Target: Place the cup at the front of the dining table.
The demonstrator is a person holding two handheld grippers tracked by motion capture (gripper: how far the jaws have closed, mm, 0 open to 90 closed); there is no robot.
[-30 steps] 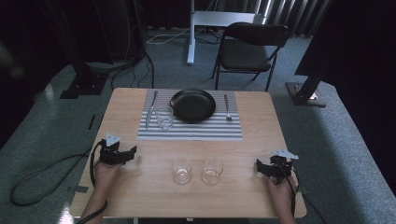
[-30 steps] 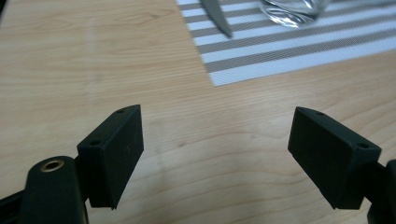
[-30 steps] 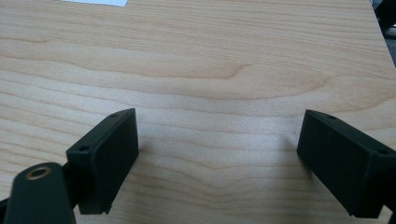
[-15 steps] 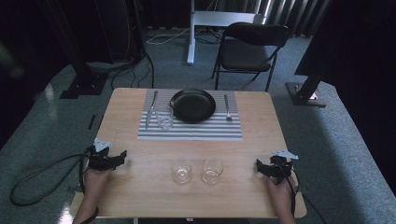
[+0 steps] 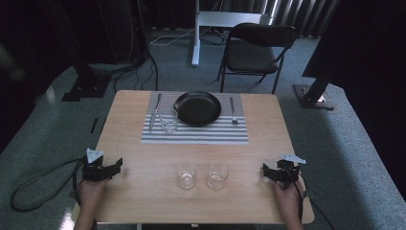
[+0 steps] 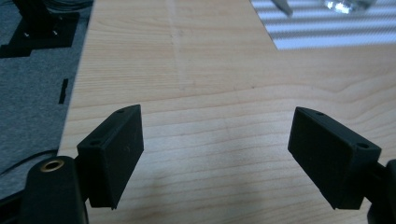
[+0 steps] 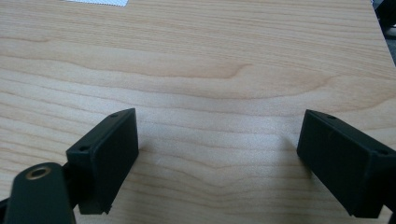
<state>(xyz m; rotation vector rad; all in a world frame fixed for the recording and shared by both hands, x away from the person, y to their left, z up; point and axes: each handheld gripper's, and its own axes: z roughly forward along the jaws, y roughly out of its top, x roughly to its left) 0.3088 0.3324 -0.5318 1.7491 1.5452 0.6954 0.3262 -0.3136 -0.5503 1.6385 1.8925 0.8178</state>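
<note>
Left gripper (image 5: 116, 166), front-left edge of the tabletop (image 5: 143, 158), and right gripper (image 5: 266, 172), front-right, both spread, nothing held. Left glass (image 5: 186, 175) and right glass (image 5: 218, 174) stand between them, near the front edge. Risk: the glasses stand close together, so a jaw reaching for one may tip the other.

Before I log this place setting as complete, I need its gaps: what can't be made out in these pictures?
- Glass on the mat, left gripper view: cut off by the top edge; only its base shows.
- Knife, left gripper view: only its tip shows, blurred.
- The two near glasses, high view: too small to tell whether they hold liquid.
- Fork, high view: prongs too small to count.
</note>
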